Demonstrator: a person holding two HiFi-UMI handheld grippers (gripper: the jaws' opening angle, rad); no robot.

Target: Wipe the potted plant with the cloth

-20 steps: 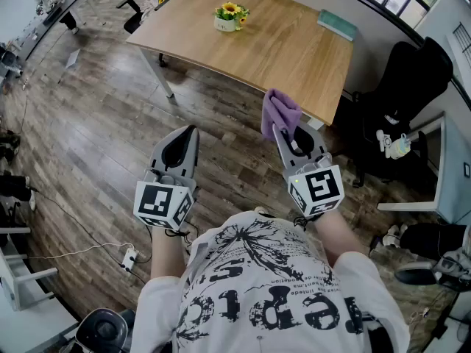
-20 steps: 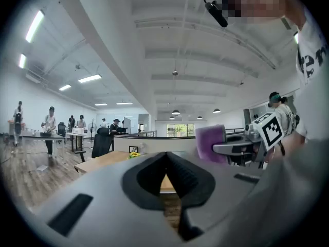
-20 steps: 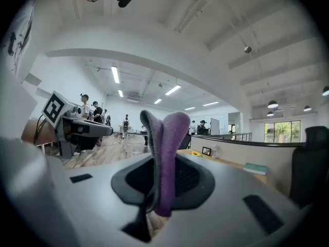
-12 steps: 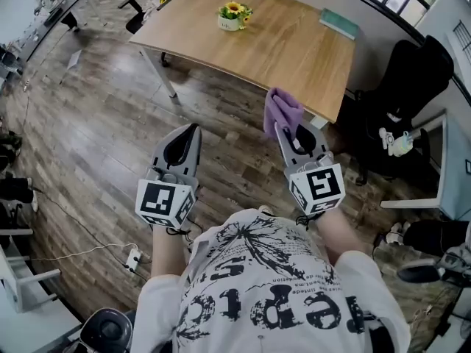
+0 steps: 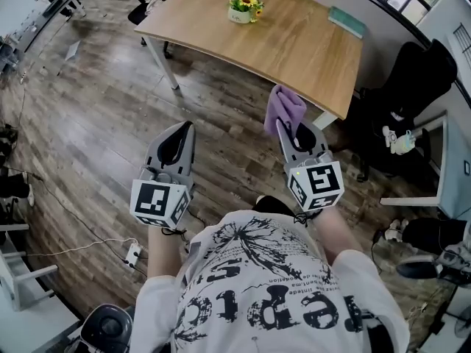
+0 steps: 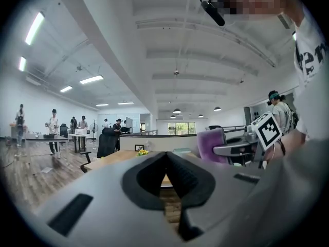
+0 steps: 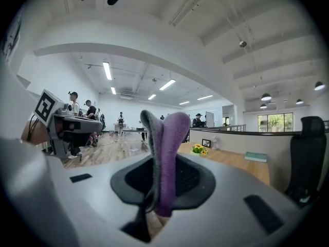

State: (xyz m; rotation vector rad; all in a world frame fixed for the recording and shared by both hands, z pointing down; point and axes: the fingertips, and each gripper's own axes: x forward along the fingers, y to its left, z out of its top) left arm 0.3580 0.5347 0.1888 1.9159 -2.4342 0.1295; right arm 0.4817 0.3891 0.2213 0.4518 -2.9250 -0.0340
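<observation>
The cloth (image 5: pixel 284 110), purple and bunched, is pinched upright between the closed jaws of the right claw (image 5: pixel 289 129), and in the right gripper view its folds rise straight out of the jaw tips. Level with it on the left, and well apart from it, the left claw (image 5: pixel 187 128) has its jaws pressed together with nothing between them. Both claws are held out in front of the person's printed white shirt (image 5: pixel 272 293), over a dark wooden floor (image 5: pixel 96 123). A white plug strip (image 5: pixel 131 257) with its cable lies on the floor at the near left. Beyond the claws a stretch of floor runs to the near edge of a light wooden table (image 5: pixel 294 57), whose white leg (image 5: pixel 163 66) stands on the left. A black office chair (image 5: pixel 412 79) sits just beside the table's right end. The potted plant (image 5: pixel 246 9), yellow flowers in a small white pot, stands on the far left part of the table, far from both claws. A teal book (image 5: pixel 346 22) lies on the far right part, well apart from the plant. A small picture frame (image 7: pixel 206 143) stands behind the plant at the far edge.
</observation>
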